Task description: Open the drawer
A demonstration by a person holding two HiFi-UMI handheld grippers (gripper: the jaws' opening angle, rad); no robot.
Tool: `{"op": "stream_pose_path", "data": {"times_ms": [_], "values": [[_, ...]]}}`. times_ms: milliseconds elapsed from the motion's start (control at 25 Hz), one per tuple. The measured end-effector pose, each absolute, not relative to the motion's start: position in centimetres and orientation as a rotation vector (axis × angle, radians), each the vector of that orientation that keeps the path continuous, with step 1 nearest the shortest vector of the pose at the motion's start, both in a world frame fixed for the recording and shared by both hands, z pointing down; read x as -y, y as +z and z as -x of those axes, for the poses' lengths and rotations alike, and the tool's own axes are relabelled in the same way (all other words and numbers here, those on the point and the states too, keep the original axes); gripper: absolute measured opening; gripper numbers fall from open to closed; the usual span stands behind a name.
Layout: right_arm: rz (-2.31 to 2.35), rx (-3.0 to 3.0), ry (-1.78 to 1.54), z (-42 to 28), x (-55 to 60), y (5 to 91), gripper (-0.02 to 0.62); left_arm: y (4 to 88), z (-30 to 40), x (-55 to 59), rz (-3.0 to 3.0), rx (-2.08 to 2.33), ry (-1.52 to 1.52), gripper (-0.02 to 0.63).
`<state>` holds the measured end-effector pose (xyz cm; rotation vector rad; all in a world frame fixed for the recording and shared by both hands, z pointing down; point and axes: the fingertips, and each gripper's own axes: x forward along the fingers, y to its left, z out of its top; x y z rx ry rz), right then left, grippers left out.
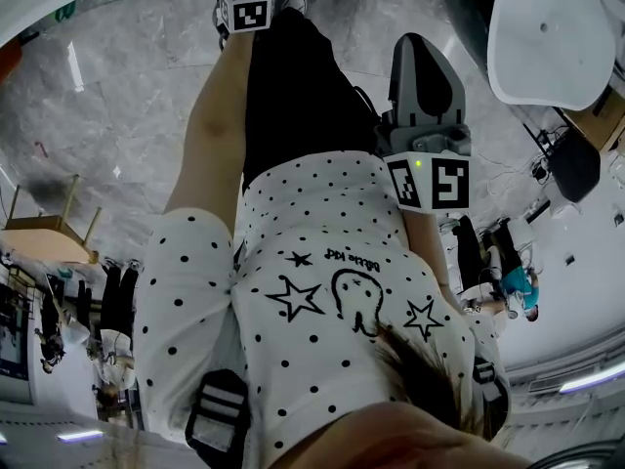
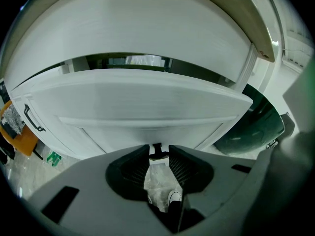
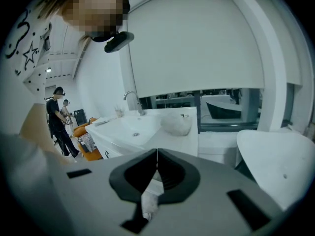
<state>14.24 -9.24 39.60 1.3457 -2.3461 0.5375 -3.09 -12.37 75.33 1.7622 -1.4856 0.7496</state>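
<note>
- Left hand-held gripper (image 2: 159, 146): jaws spread, with the tips on either side of the handle (image 2: 157, 154). They are not seen pressing on it.
- Right hand-held gripper (image 3: 156, 153): jaws pressed together with nothing between them, aimed at a sink and away from the drawer.
- Handle: small black pull at the lower middle of the drawer front. It looks rigid and narrow, and is probably the only place to take hold. A tip-only pinch may slip.
- Drawer (image 2: 147, 107): white front directly ahead of the left hand-held gripper, with a dark gap along its top edge. Judged stiff and moderately heavy, so a straight outward pull should suit it.
- Surface (image 3: 179, 136): white, with a basin (image 3: 133, 127) and a tap (image 3: 132, 98).
- Room: grey marble floor (image 1: 98, 96), an orange chair (image 2: 19, 139), and a person (image 3: 58, 119) standing well apart.
</note>
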Motion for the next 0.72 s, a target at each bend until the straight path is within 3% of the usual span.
{"op": "stream_pose_path", "data": {"times_ms": [720], "values": [[-1.276, 2.370, 0.517, -12.1, 8.9, 40.0, 0.014, 75.5, 2.7, 8.8, -1.781, 1.432, 0.750, 0.123]]}}
